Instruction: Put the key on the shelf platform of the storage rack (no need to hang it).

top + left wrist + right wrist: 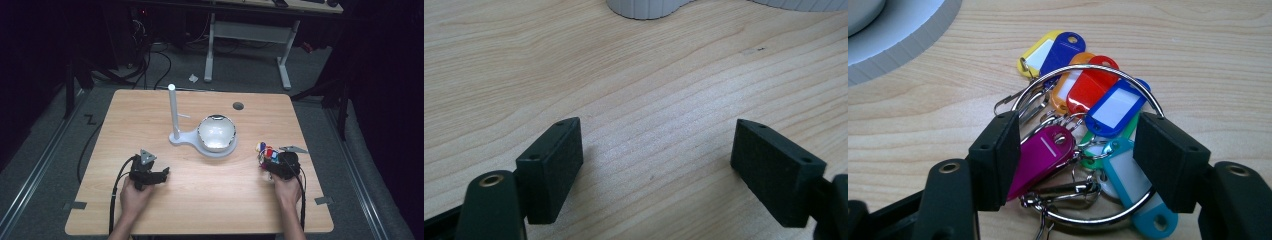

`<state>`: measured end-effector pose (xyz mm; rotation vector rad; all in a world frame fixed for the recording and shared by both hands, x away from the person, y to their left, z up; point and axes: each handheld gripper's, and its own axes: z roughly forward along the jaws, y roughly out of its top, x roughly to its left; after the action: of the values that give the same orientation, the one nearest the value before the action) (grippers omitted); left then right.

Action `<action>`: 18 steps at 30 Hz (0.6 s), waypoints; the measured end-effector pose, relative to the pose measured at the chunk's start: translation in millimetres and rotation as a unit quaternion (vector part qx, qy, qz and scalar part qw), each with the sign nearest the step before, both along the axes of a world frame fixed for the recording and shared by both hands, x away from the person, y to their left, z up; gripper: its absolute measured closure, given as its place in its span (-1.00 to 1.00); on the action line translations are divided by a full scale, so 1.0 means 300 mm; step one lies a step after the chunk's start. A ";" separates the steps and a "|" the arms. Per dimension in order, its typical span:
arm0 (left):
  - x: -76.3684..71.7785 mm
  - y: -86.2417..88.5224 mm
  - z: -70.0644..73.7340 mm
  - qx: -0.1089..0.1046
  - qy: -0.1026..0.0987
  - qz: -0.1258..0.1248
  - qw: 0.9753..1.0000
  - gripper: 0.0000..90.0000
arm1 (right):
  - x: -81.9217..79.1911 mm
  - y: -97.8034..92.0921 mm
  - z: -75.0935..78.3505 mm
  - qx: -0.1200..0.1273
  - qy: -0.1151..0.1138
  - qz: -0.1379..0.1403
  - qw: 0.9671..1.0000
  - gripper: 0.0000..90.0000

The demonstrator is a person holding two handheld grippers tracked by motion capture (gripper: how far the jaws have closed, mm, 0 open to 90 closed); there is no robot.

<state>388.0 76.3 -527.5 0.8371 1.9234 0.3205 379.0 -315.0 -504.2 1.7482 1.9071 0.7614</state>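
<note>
A bunch of coloured key tags (1088, 95) on a large metal ring (1088, 67) lies on the wooden table (200, 195) at its right side; in the high view the bunch (265, 150) sits just ahead of my right gripper (272, 161). My right gripper (1078, 125) is open, its jaws standing over the ring's two sides with the magenta, blue and teal tags between them. My left gripper (164, 173) rests at the table's left front, held by a hand. The left gripper (656, 130) is open over bare wood with nothing between its jaws.
A white stand (220, 150) with an upright post (173, 110) and a shiny metal bowl (216, 131) sits mid-table, ahead of both grippers; its base edge (903, 40) is close to the tags. A round hole (238, 106) is in the tabletop at the back.
</note>
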 end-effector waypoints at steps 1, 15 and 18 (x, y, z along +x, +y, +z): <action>0.000 0.000 0.000 0.000 0.000 0.000 1.000 -0.53 | 0.005 0.000 0.000 -0.002 0.001 -0.001 1.000 -0.22; 0.000 0.002 -0.001 0.003 -0.003 -0.004 1.000 -0.53 | 0.042 0.045 -0.018 -0.061 0.000 0.007 0.998 -0.15; 0.000 0.002 -0.001 0.004 -0.003 -0.004 1.000 -0.53 | 0.045 0.059 -0.020 -0.089 0.002 0.010 0.996 -0.05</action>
<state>387.9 77.0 -527.9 0.8479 1.9133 0.3245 392.6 -297.2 -510.2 1.6247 1.9342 0.5755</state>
